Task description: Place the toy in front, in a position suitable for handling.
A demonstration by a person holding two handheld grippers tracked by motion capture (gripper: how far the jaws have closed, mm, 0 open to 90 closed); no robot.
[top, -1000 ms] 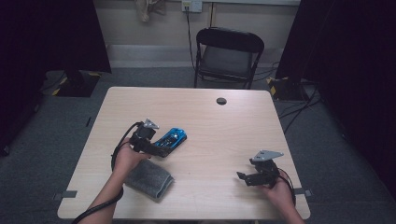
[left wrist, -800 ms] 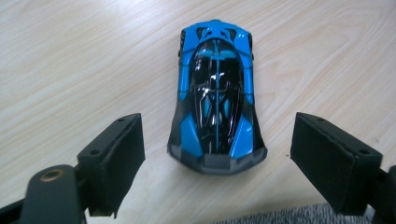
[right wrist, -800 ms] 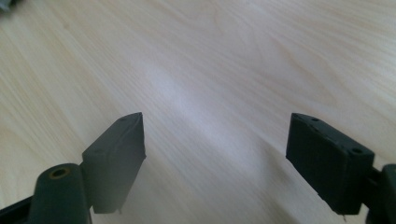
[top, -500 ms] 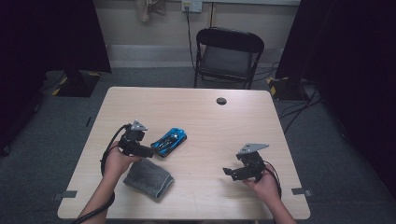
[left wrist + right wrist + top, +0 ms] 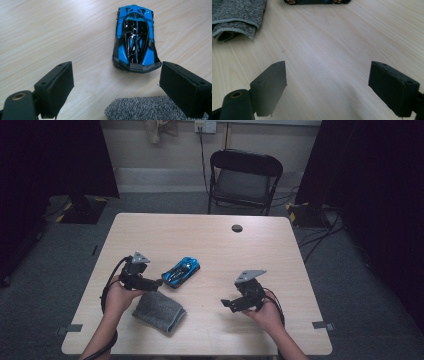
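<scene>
1. On the worktop [image 5: 210, 235], near its left-centre, lies the blue toy car [image 5: 181, 272], resting on its wheels and set at a slant to the worktop edges.
2. My left gripper [image 5: 156, 282] sits just beside the car's near end, pointing toward it.
3. In the left gripper view the car [image 5: 135, 47] lies ahead of my fingers [image 5: 56, 87], its blunt black-edged end toward me. It is apart from both pads, nearer the right-hand one.
4. My left fingers are released. They have just been spreading further, and nothing sits between them except bare wood and the edge of the cloth.
5. The grey folded cloth [image 5: 159, 311] lies on the worktop just below my left gripper and close to the car's near end. Whether cloth and car touch, I cannot tell.
6. My right gripper [image 5: 226, 304] is held low over the right half of the worktop, well apart from the car, and points leftward toward the cloth.
7. My right fingers [image 5: 270, 87] are released, having just been spreading, with bare wood between them.
8. In the right gripper view the cloth [image 5: 235, 15] shows at the upper left and the car's underside edge [image 5: 317, 1] at the top.
</scene>
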